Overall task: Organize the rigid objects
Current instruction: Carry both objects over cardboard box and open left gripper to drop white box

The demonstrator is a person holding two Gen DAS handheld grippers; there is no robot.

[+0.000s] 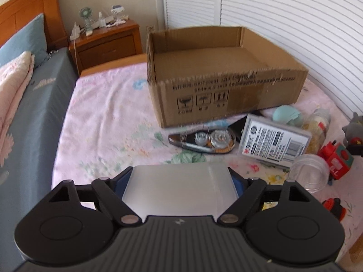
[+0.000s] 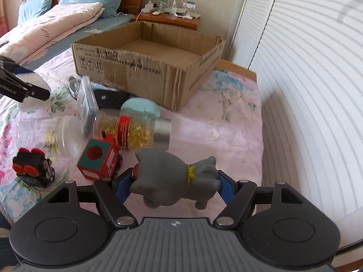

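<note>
With the cardboard box (image 2: 147, 68) seen empty, a white case (image 1: 179, 190) is clamped in the left tongs (image 1: 179, 181), a grey toy (image 2: 177, 181) in the right tongs (image 2: 174, 183), the rest left on the bed (image 2: 215, 122).

The cardboard box (image 2: 147, 68) stands open at upper centre; bare bedspread (image 2: 215, 122) lies right of it, while the capsule bottle (image 2: 136, 131) and toys crowd lower left.

A bed with a pink floral sheet (image 1: 109, 113) lies ahead of the tongs. White louvred doors (image 1: 283, 11) stand to their right. Beyond, a wooden nightstand (image 1: 106, 43) sits beside an orange headboard (image 1: 29, 6)
</note>
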